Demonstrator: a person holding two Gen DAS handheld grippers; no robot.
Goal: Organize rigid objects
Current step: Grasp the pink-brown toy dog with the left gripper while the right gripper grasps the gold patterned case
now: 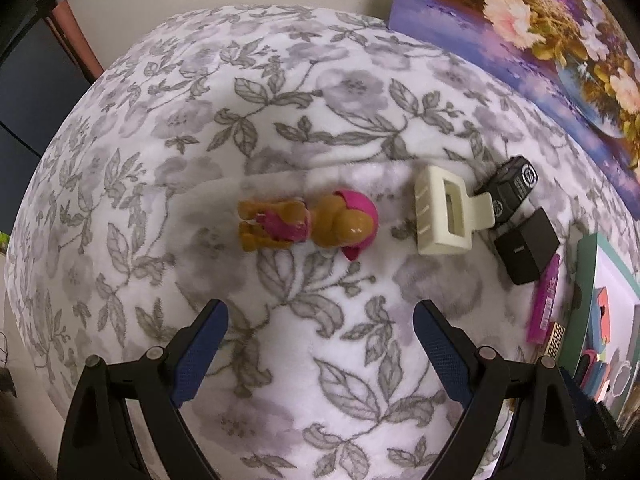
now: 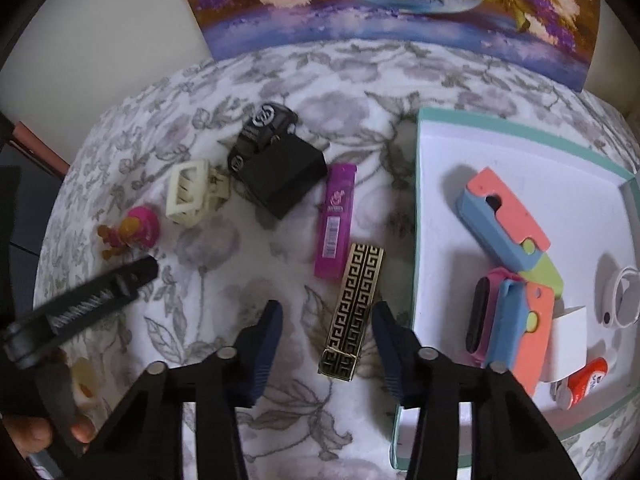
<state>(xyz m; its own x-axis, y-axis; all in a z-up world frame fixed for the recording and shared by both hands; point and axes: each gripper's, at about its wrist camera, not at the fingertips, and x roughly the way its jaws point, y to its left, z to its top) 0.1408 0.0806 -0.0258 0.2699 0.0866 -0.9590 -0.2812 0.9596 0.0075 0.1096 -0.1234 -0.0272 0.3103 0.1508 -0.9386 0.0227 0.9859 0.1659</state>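
A brown and pink toy dog figure (image 1: 308,222) lies on the floral cloth ahead of my open, empty left gripper (image 1: 320,312); it also shows in the right wrist view (image 2: 130,234). A cream hair claw (image 1: 444,214) (image 2: 192,192), a black toy car (image 1: 510,184) (image 2: 260,130) and a black box (image 1: 526,246) (image 2: 286,178) lie further right. My right gripper (image 2: 328,312) is open, its fingertips on either side of a black and gold patterned case (image 2: 354,312). A magenta case (image 2: 335,220) lies just beyond.
A white tray with a teal rim (image 2: 418,216) at the right holds blue, coral and green toys, a pink band and small items. A flower painting (image 2: 384,4) leans on the wall behind. The left gripper body (image 2: 80,304) shows at the left.
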